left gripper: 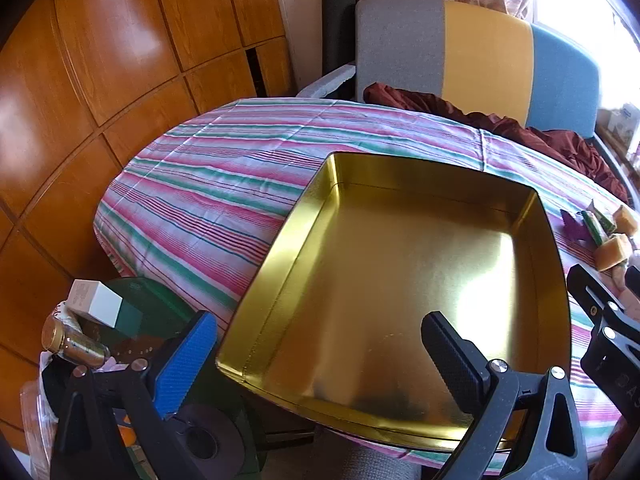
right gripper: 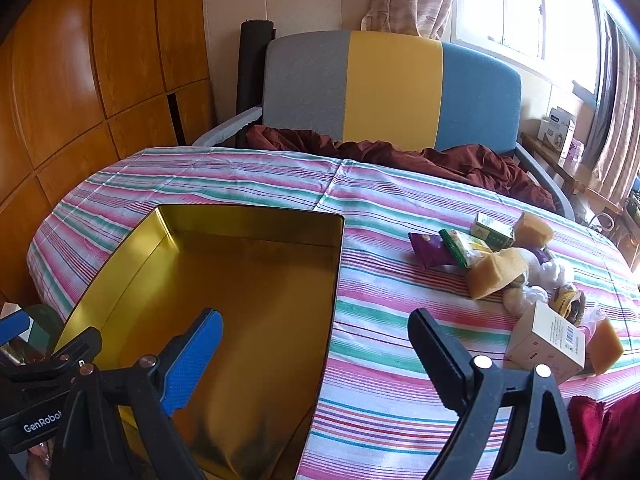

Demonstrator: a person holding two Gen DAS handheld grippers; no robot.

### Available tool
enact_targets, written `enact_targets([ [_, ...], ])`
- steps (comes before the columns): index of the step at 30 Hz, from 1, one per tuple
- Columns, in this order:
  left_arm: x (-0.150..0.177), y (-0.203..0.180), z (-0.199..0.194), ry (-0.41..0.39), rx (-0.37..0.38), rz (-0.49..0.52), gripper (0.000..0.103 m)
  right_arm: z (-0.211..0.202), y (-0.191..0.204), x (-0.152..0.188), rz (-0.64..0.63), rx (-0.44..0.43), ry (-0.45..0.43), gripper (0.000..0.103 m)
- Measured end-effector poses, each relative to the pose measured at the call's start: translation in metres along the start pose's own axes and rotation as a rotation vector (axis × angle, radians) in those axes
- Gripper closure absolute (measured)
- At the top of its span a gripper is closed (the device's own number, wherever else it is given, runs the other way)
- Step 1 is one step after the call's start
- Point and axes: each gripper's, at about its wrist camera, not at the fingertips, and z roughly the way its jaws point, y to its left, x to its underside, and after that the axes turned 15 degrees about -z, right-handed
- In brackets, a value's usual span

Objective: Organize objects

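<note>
**Filling the gold tin: nothing in it yet, both tongs wide**

Sitting on the striped pink-green-white tablecloth (right gripper: 380,344), the shallow rectangular gold metal tin (right gripper: 256,280) is bare inside; the loose pile of items to sort lies to its right, apart from it. That pile incl. a purple snack packet (right gripper: 426,250), a green-and-white sachet (right gripper: 460,246), a small green carton (right gripper: 493,233), tan sponge-like blocks (right gripper: 496,272) and a beige cardboard box (right gripper: 546,342).

Step in hand, as I judge it: first pick. Right gripper (right gripper: 316,354) hangs w/ jaws wide, holding nothing, straddling the tin's right wall. Left gripper (left gripper: 320,354) likewise wide and empty, above the tin's near-left corner. Best bet: right side goes for the beige box, nearest and rigid, gripped across its narrow faces; leave the soft white wrapped bits (right gripper: 532,280) for later, they're tangled. Left could steady the tin wall so it doesn't slide on the cloth.

Views differ: right wrist shows the whole pile; left wrist catches only its edge at far right. Left wrist alone shows clutter off the table's left edge: a white-and-green box (left gripper: 102,306) and a gold-capped jar (left gripper: 74,342) lying on a dark green round surface (left gripper: 160,312). Behind the table is a grey-yellow-blue chair back (right gripper: 392,92).
</note>
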Motion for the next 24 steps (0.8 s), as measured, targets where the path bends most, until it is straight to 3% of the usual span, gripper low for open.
enact_targets([
  [3, 0.003, -0.007, -0.004, 0.011, 0.057, 0.002, 0.000, -0.007, -0.012, 0.003, 0.003, 0.022, -0.017, 0.008],
  [8, 0.012, -0.023, -0.010, 0.098, 0.304, -0.028, 0.000, -0.013, -0.049, 0.012, 0.057, 0.020, 0.005, 0.008],
  [10, 0.015, -0.033, -0.015, 0.099, 0.352, -0.023, 0.000, -0.014, -0.066, 0.019, 0.081, 0.013, 0.014, 0.011],
  [14, 0.025, -0.060, -0.024, 0.060, 0.358, 0.070, 0.000, -0.017, -0.099, 0.035, 0.047, 0.055, 0.036, 0.020],
  [18, 0.033, -0.084, -0.029, 0.048, 0.344, 0.171, 0.000, -0.016, -0.148, 0.054, 0.016, 0.081, 0.063, 0.020],
  [24, 0.044, -0.103, -0.039, 0.071, 0.409, 0.221, 0.000, 0.004, -0.225, 0.087, 0.056, 0.045, 0.148, 0.020],
])
